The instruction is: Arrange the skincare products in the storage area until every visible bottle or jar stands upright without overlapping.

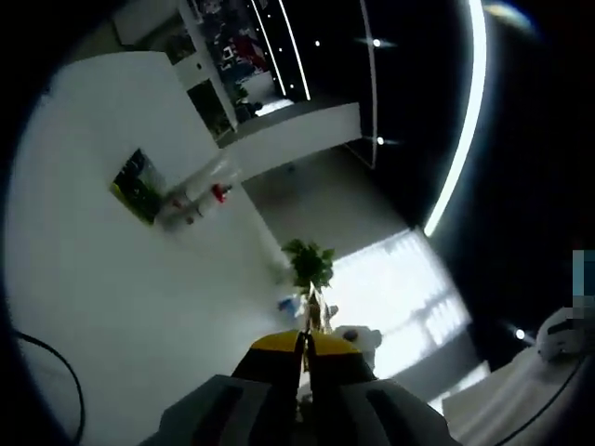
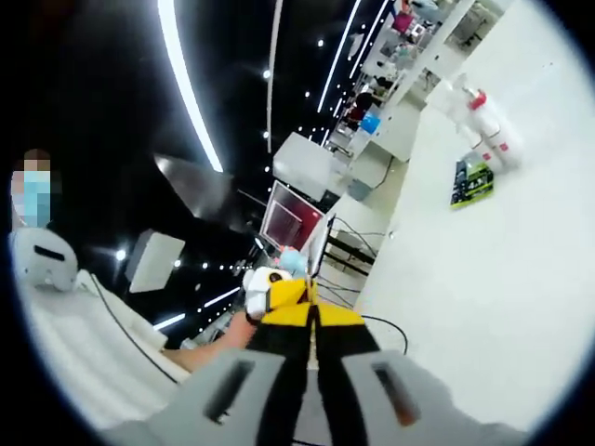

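A small group of pale skincare bottles [image 1: 191, 203], one with a red cap [image 1: 220, 192], sits far off on the white table [image 1: 112, 297] beside a green packet [image 1: 138, 186]. They are too small and blurred to tell whether they stand or lie. My left gripper [image 1: 305, 346] is shut with its yellow-tipped jaws pressed together, holding nothing, well short of the bottles. In the right gripper view the same bottles [image 2: 490, 125] with the red cap [image 2: 478, 98] and the green packet [image 2: 471, 181] lie far up the table [image 2: 502, 307]. My right gripper [image 2: 311, 314] is shut and empty.
A black cable [image 1: 58, 376] runs over the table's near left part. A green potted plant [image 1: 309, 263] stands past the table edge. A person's hand [image 2: 212, 351] shows left of my right jaws, a red screen [image 2: 290, 219] and shelves stand behind.
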A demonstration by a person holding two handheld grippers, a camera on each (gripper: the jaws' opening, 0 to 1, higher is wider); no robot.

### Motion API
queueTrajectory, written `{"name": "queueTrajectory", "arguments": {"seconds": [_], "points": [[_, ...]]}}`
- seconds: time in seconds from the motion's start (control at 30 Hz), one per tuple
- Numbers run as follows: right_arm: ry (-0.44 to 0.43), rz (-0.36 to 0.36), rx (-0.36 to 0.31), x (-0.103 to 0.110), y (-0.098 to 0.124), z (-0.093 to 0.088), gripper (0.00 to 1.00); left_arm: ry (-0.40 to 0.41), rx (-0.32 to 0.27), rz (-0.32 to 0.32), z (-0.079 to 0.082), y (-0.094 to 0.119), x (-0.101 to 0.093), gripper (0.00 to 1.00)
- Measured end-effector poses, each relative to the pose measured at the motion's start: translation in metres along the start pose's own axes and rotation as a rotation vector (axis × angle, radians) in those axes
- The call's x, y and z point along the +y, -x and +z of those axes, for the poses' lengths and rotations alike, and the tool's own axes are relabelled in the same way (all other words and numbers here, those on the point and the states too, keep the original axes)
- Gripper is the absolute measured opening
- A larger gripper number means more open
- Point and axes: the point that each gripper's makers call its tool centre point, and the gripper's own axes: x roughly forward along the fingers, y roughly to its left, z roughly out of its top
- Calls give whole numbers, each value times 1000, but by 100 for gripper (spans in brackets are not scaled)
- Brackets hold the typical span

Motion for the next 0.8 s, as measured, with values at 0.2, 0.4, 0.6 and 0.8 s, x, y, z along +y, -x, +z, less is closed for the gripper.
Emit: {"name": "queueTrajectory", "arguments": {"seconds": [0.2,0.4,0.6,0.8], "points": [[66,2,-14,1,-3,-1,3,1,-6,2,0,3,0,1],[63,-16,-22,-4,-4,-3,14,2,-20,24,6,5,7,1],[100,-81,-26,-15,1,-6,22,11,-53,52,31,11,18,0],[168,-199,-24,-35,17,-16,27,-21,-75,91,69,13,29,0]]}}
